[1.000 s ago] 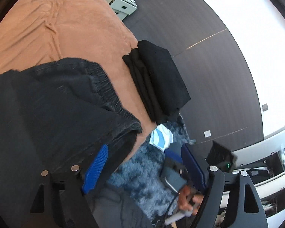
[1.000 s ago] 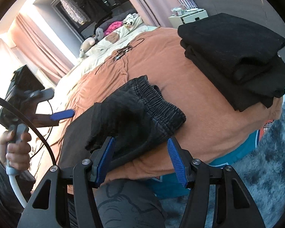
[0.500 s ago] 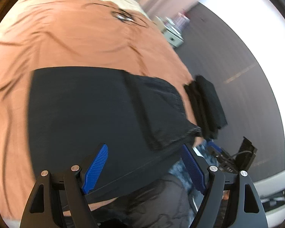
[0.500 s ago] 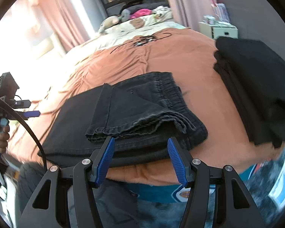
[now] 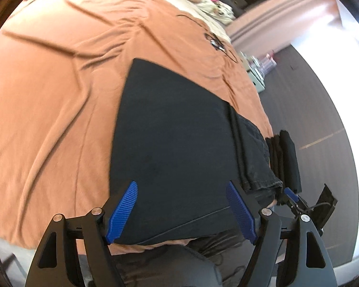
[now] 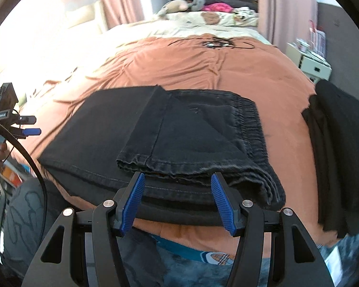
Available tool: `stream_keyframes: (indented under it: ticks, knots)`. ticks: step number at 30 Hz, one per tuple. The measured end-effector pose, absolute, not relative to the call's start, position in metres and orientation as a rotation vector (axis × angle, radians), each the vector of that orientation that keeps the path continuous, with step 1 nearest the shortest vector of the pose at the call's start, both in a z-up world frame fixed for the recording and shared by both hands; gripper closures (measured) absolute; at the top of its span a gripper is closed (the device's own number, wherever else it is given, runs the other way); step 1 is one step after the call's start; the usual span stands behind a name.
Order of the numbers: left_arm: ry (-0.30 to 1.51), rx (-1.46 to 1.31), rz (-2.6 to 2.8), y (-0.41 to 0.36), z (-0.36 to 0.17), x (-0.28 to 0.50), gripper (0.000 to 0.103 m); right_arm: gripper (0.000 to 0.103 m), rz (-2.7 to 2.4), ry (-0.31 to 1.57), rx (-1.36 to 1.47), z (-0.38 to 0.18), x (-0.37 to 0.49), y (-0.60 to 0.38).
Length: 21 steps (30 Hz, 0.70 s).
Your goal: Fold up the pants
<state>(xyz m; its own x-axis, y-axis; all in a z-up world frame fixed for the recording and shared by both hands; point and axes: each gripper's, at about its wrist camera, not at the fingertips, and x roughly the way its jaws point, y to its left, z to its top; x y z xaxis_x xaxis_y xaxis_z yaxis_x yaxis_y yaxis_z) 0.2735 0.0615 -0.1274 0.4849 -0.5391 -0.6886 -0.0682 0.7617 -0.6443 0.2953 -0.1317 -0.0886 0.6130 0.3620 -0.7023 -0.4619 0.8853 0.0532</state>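
Note:
Dark grey pants [image 5: 174, 148] lie partly folded on the orange bedspread [image 5: 47, 100], near the bed's front edge. In the right wrist view the pants [image 6: 191, 134] show a leg end folded over the elastic waistband at the right. My left gripper [image 5: 182, 210] is open and empty, just above the pants' near edge. My right gripper [image 6: 177, 201] is open and empty, close to the folded edge at the front. The left gripper also shows in the right wrist view [image 6: 28, 129] at the far left.
A stack of folded black clothes [image 6: 342, 148] sits on the bed's right corner, also in the left wrist view [image 5: 284, 160]. Black cables [image 6: 215, 41] lie farther back on the bedspread. Pillows and soft toys [image 6: 203, 12] are at the head. A white nightstand [image 6: 308, 62] stands right.
Both grippers have pulled back and swung to face the bed. The pants now lie flatter and spread out, with the leg end folded over the waistband. Both grippers stayed open.

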Motion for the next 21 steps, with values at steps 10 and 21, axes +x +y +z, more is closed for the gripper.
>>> stream_keyframes:
  ticks: [10, 21]
  knots:
    - [1.009, -0.78, -0.19, 0.08, -0.167, 0.246, 0.035, 0.047, 0.544, 0.805, -0.355, -0.096, 0.312, -0.077]
    - [0.997, -0.953, -0.131, 0.091, -0.197, 0.219, 0.054, 0.047, 0.601, 0.851, -0.555, -0.121, 0.326, -0.034]
